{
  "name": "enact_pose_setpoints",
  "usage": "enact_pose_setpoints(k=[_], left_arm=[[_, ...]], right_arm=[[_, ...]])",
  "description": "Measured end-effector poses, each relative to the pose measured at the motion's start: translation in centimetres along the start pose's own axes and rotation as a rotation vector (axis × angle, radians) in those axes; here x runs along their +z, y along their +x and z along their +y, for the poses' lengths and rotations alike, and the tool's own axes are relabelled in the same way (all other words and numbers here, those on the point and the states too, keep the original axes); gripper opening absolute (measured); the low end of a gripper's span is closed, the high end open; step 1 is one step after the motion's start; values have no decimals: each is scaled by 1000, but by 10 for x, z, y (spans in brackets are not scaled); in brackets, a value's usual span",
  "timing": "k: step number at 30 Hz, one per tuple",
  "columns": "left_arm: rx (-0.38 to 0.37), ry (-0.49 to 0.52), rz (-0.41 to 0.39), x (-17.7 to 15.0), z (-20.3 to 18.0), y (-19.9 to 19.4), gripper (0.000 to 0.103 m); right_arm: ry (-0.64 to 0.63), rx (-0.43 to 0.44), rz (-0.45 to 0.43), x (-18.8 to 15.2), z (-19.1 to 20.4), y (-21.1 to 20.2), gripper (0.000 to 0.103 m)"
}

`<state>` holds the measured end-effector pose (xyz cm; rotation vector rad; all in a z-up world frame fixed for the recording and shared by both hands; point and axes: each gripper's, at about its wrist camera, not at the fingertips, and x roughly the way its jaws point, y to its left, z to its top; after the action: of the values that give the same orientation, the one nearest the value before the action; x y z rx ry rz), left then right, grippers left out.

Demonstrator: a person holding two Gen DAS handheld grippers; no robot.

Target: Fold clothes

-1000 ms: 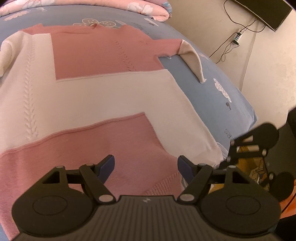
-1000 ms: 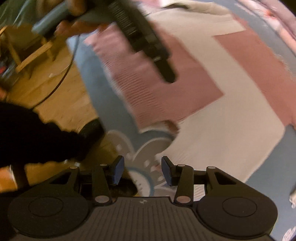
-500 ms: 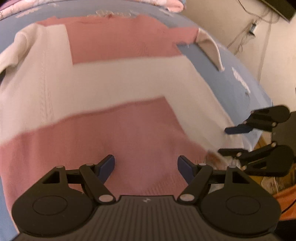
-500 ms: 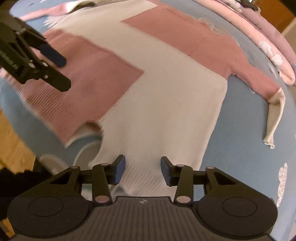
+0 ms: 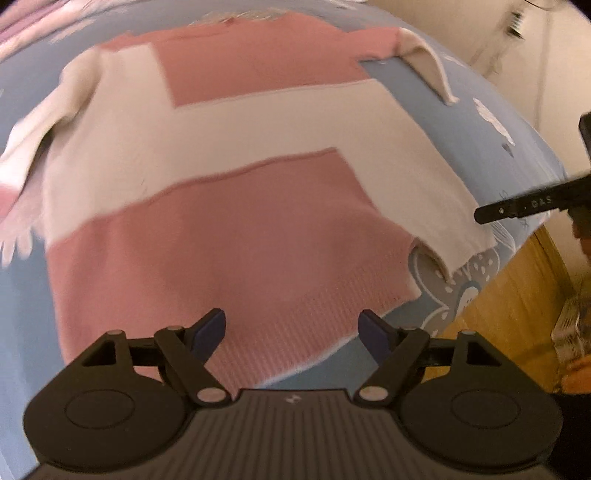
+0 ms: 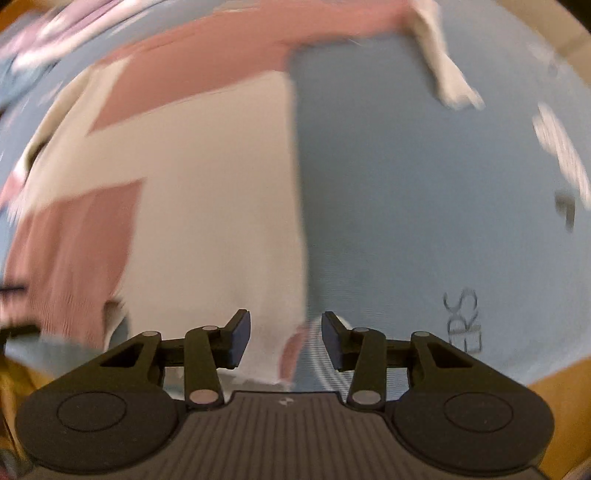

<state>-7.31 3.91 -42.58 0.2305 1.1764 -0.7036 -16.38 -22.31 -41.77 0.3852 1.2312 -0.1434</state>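
Observation:
A pink and cream block-pattern sweater [image 5: 236,206] lies spread flat on the blue bed sheet [image 5: 480,147], hem towards me. My left gripper [image 5: 293,330] is open and empty, hovering over the pink ribbed hem. My right gripper [image 6: 285,338] is open and empty over the cream right hem corner of the sweater [image 6: 221,229]; the view is blurred. One finger of the right gripper shows in the left wrist view [image 5: 532,206], beside the cream hem corner. The cream right cuff [image 5: 432,70] lies out on the sheet.
The bed's front corner hangs over a wooden floor [image 5: 517,295]. A pink floral quilt [image 5: 44,14] lies at the far edge of the bed. A wall with cables [image 5: 517,22] stands to the right.
The left gripper has drawn back towards the hem, so more of the sweater shows. The right gripper has swung right and down to the cream hem corner. Both stay open.

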Motion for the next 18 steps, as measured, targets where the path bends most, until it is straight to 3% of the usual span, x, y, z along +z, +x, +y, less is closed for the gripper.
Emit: enact_pose_setpoints(k=[1,2,3,6,12,14,17,18], left_arm=[[6,-26,7,-3,2,-1,79],[11,-50,14,-5,4,-2,79],[12,-77,22,-7,5,-2,78],[15,-124,40,-11,7,-3,78],[35,-112,20,-8,5,-11,78],[28,-105,-11,-2,7,-14,79],[37,-62,-65,12,10,-10,78],[40,-49,-81,18,11,-5,79]], right_arm=[[36,29,-2,-2,-6,2,47],[48,67,-32,-4,-9,0,25],[44,96,-5,-2,-10,5,9],[-14,51,21,1,-1,5,8],[38,13,63,5,-22,-2,8],[22,44,79,11,-19,0,16],[22,21,23,20,-12,-12,31],[32,11,8,25,-10,-13,32]])
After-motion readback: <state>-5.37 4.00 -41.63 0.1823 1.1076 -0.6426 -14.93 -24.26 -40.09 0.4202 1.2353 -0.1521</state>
